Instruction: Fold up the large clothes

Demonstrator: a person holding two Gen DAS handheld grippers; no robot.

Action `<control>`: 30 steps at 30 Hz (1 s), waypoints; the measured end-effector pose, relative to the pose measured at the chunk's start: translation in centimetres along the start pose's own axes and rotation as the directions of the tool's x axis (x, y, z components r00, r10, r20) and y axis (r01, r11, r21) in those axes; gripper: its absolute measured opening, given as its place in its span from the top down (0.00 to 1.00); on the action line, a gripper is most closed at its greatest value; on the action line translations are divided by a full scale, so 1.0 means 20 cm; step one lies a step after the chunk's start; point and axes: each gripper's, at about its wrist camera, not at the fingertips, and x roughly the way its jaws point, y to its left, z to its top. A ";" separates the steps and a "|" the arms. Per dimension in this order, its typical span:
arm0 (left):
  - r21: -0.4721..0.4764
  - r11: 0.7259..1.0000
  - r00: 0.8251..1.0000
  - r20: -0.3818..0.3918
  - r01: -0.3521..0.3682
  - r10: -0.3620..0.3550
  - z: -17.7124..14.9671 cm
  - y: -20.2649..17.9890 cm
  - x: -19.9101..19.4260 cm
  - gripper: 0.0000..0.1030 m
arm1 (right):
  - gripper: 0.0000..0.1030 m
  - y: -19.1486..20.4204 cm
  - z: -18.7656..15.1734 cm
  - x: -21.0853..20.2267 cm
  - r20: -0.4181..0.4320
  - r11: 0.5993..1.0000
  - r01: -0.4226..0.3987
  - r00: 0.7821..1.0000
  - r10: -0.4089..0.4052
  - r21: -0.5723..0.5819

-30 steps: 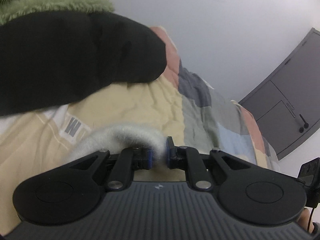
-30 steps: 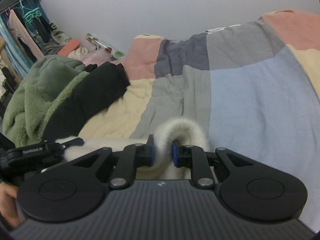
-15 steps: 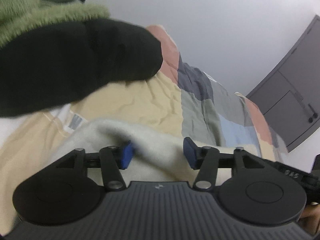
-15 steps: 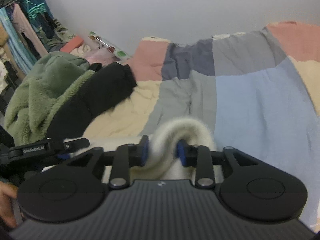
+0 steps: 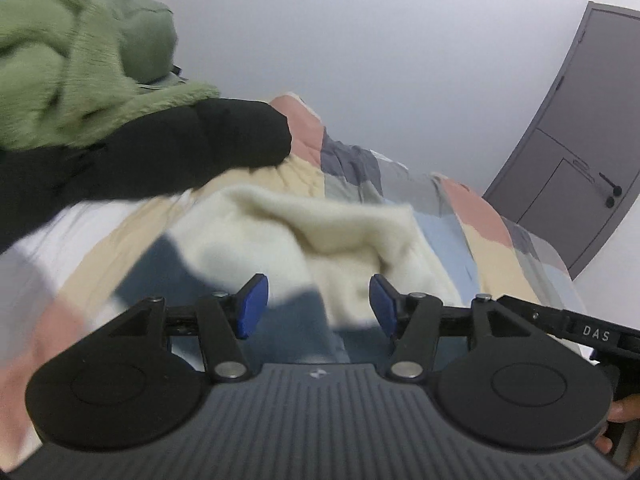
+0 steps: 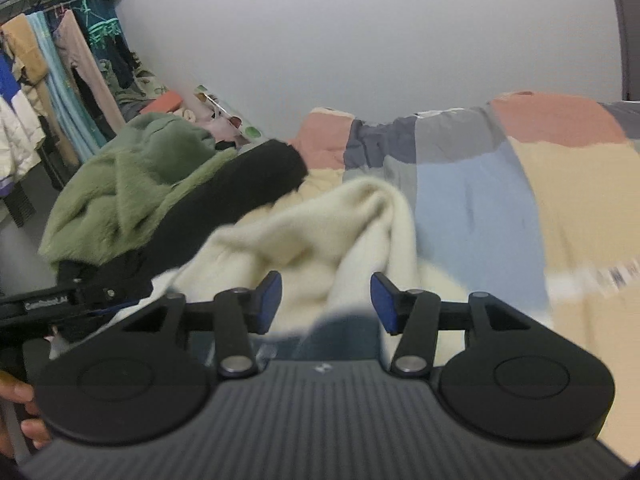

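Far left: green fleece garment (image 6: 120, 184) heaped, black garment (image 6: 240, 196) lying against it. Centre: cream fuzzy garment (image 6: 320, 232) crumpled on patchwork quilt (image 6: 480, 200) of bed, dark blue part nearest cameras, blurred. Left tongs (image 5: 314, 302) spread wide, blue pads (image 5: 252, 300) clear of cloth, gripping nothing. Right tongs (image 6: 326, 300) likewise spread, cream garment just ahead between fingers, not pinched. Right: grey door (image 5: 568, 160) past bed edge.
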 end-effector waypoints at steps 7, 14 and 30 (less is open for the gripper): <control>-0.026 1.000 1.000 0.005 0.011 -0.010 -0.35 -0.12 -0.51 0.40 | 0.32 0.15 -0.34 -0.50 -0.015 0.998 0.041 0.999 -0.042 -0.057; -0.038 0.999 1.000 -0.024 -0.004 0.003 -0.70 -0.15 -0.74 0.40 | 0.30 0.14 -0.68 -0.69 -0.103 0.996 0.091 0.990 -0.093 -0.022; -0.041 0.999 0.997 -0.080 0.018 -0.021 -0.82 -0.09 -0.66 0.40 | 0.90 0.10 -0.80 -0.69 -0.171 0.999 0.041 0.985 -0.038 0.013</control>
